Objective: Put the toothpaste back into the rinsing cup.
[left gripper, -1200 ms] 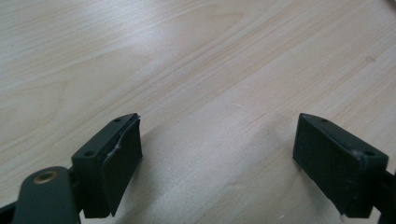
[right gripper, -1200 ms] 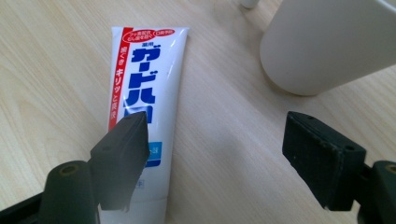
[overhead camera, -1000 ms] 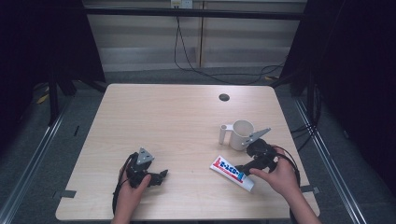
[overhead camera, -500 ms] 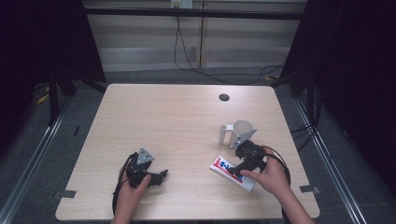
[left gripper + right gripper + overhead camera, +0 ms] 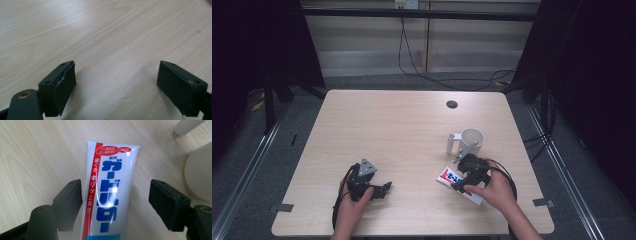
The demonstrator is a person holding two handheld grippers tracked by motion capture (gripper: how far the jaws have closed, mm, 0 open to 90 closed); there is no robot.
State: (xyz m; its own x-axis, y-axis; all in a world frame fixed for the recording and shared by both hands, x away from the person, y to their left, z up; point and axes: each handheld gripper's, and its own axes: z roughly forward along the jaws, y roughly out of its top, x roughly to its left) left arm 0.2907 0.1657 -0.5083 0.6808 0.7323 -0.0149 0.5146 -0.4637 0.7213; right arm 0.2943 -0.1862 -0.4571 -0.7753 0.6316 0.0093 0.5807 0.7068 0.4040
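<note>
A white toothpaste tube (image 5: 112, 187) with blue and red print lies flat on the wooden table (image 5: 402, 130), front right, its flat end (image 5: 446, 175) pointing left. My right gripper (image 5: 458, 183) hangs low over it and straddles the tube's body (image 5: 115, 185). Its jaws have just been closing, but both pads still stand off the tube's sides, so it is open. My left gripper (image 5: 382, 189) rests front left in a hand, open (image 5: 117, 67) over bare wood with nothing between its jaws.
A white mug (image 5: 472, 139) stands just behind the right gripper, seen close at the right edge (image 5: 200, 172) of the right gripper view. A small black round hole (image 5: 452, 104) sits near the table's far edge. Cables trail from both grippers toward the front edge.
The right hand and gripper shifted left and sank over the tube, with the jaws a little narrower. The left gripper kept still.
</note>
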